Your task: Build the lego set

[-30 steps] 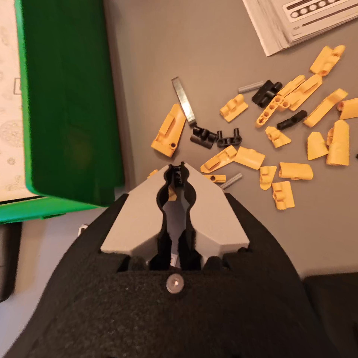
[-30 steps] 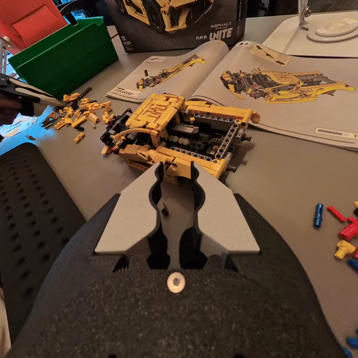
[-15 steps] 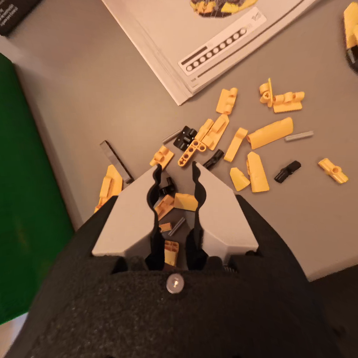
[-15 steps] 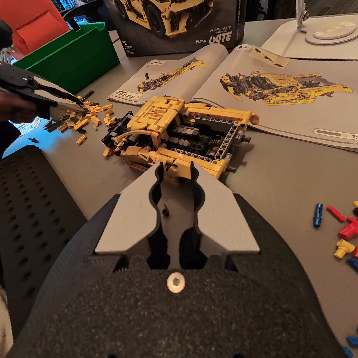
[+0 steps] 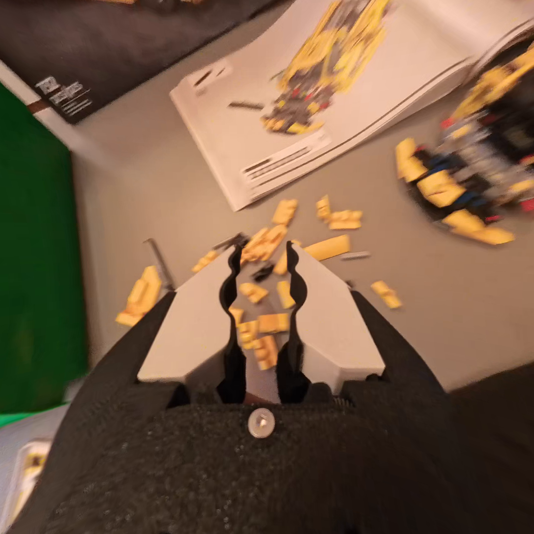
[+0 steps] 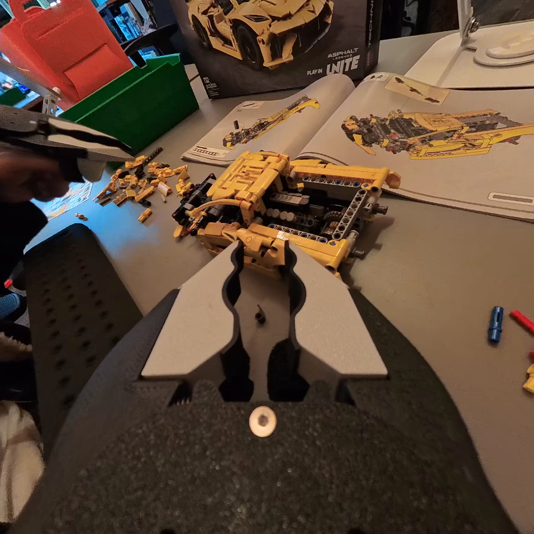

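**Two open tools over the car parts**

We hold the left tool (image 5: pixel 263 245) above the pile of loose bits (image 5: pixel 268 291) on the grey desk (image 5: pixel 150 185); its fingers are spread apart and grip nothing; this view is blurry. The bits are mostly yellow with a few black ones. A green bin (image 5: pixel 31 237) sits to the left of the pile; the open book (image 5: pixel 277 115) lies past it.

Our right tool (image 6: pixel 263 245) is spread wide too, with nothing in it; its tips are just in front of the half-built yellow car (image 6: pixel 277 202), and we cannot tell if they touch it. A tiny dark bit (image 6: pixel 260 315) lies on the desk between its fingers. The car sits on the desk between the book and us, with the pile to its left. The box (image 6: pixel 283 43) stands behind the book; a blue pin (image 6: pixel 495 324) and a red pin (image 6: pixel 521 320) lie far to the right.
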`<state>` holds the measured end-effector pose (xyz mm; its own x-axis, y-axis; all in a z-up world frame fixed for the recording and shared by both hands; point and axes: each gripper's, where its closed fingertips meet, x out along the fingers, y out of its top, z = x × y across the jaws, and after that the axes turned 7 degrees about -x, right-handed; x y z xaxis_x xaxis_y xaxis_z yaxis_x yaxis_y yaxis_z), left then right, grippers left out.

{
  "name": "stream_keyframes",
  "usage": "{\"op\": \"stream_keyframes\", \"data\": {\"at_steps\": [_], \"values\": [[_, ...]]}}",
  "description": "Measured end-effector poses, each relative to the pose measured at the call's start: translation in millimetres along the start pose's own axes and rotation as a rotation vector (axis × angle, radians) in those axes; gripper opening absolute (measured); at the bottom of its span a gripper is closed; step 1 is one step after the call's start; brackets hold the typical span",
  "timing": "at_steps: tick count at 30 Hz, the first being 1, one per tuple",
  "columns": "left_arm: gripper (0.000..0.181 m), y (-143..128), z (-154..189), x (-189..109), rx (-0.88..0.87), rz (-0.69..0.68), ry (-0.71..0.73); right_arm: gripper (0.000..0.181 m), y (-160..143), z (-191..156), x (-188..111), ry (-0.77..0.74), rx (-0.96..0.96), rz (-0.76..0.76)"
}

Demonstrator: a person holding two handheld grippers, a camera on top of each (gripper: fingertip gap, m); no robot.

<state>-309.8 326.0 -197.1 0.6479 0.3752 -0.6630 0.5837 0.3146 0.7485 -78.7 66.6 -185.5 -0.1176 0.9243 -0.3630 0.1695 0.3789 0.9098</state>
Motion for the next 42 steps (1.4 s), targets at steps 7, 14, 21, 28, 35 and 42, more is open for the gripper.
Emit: {"op": "stream_keyframes", "data": {"at_steps": [7,14,21,28,35,42], "values": [[0.031,2,76,-17,-0.157,0.147,-0.210,0.027,-1,-3,0,0.012,-0.003,-0.003],[0.031,-14,74,-21,-0.170,0.116,-0.183,0.026,2,-8,-3,0.021,-0.011,0.017],[0.031,-29,63,-31,-0.166,0.098,-0.124,0.024,1,-7,-3,0.014,-0.020,0.012],[0.032,-57,35,-75,-0.181,0.123,-0.007,0.023,-1,-9,2,-0.017,-0.099,-0.016],[0.032,-125,-8,-147,-0.345,0.162,0.068,0.026,-5,-23,11,-0.030,-0.264,-0.058],[0.032,-225,-70,-239,-0.403,0.173,0.267,0.029,-10,-31,17,-0.013,-0.320,-0.090]]}}
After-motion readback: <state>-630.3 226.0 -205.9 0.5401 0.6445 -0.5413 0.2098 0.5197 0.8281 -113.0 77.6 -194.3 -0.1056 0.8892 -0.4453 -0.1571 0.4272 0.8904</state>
